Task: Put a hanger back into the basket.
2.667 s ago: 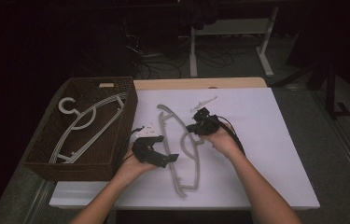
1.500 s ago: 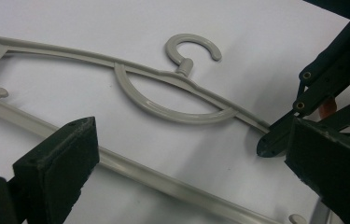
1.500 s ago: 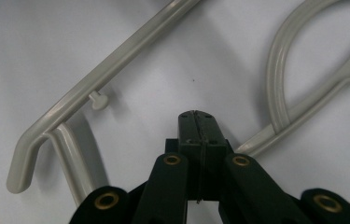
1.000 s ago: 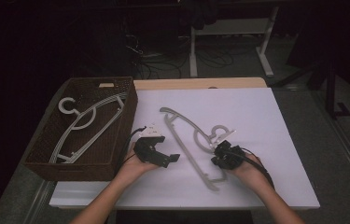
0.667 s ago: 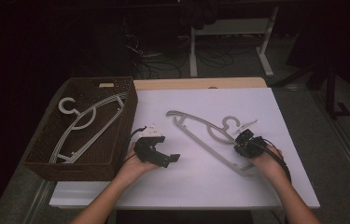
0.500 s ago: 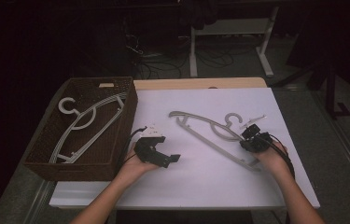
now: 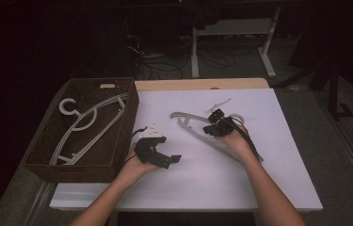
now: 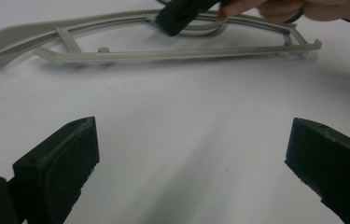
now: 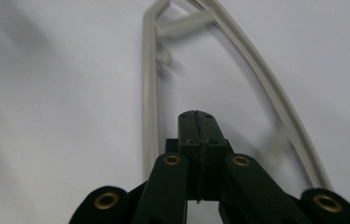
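Note:
A grey plastic hanger (image 7: pixel 183 116) lies flat on the white table (image 7: pixel 259 188), right of centre, its hook toward the far side. My right gripper (image 7: pixel 210 128) rests over the hanger's middle. In the right gripper view its jaws (image 9: pixel 197 116) are pressed shut with nothing between them, inside the hanger's frame, with the straight bar (image 9: pixel 150 93) on one side and the curved arm on the other. My left gripper (image 7: pixel 157 153) is held in a hand near the basket, open and empty (image 8: pixel 196 163), pointing at the hanger (image 8: pixel 163 55) and at the right gripper (image 8: pixel 175 21).
A brown wicker basket (image 7: pixel 77 167) stands at the table's left with pale hangers (image 7: pixel 89 122) inside. A small pale piece (image 7: pixel 219 102) lies just beyond the hanger. Bare white table stretches along the near edge and at the right.
The right gripper swept the hanger rightward and turned it over the earlier frames. In the last half second it slid back left over the hanger. The left gripper has stayed put.

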The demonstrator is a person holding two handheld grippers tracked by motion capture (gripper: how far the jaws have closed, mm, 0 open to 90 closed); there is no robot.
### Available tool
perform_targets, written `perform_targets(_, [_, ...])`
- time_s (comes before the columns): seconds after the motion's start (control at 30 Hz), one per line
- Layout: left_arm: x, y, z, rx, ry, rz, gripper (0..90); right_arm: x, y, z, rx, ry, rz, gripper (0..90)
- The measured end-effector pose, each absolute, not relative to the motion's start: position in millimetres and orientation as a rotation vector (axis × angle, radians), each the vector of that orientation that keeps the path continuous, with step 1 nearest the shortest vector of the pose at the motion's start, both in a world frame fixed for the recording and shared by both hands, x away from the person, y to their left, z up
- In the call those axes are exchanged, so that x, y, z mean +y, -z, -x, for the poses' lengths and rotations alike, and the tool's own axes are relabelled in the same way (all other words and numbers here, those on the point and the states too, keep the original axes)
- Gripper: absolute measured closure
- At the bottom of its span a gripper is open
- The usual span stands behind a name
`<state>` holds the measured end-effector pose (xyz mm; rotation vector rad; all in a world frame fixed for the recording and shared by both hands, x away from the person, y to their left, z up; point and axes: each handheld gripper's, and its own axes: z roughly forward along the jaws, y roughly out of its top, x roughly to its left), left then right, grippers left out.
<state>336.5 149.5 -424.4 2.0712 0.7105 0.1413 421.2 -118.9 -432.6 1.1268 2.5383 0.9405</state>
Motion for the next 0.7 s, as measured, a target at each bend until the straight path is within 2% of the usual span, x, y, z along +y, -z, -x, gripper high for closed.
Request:
perform_targets(0.13, [151,422,-337,0.709,-0.144,-2.064,2.7,-97,436,-437,2.556,-0.917,-1.117,89.0])
perform_targets(0.33, [153,421,-337,0.707,-0.149,-2.059,2.7,-92,443,-447,2.607,-0.921,-1.132,89.0])
perform_targets(0.53, [154,420,-336,0.711,-0.154,-2.056,2.7,-86,443,-434,2.671,-0.946,-1.068,89.0])
perform_targets(0.7, [155,419,-336,0.711,-0.158,-2.054,2.7,-79,446,-408,2.782,-0.976,-0.96,89.0])
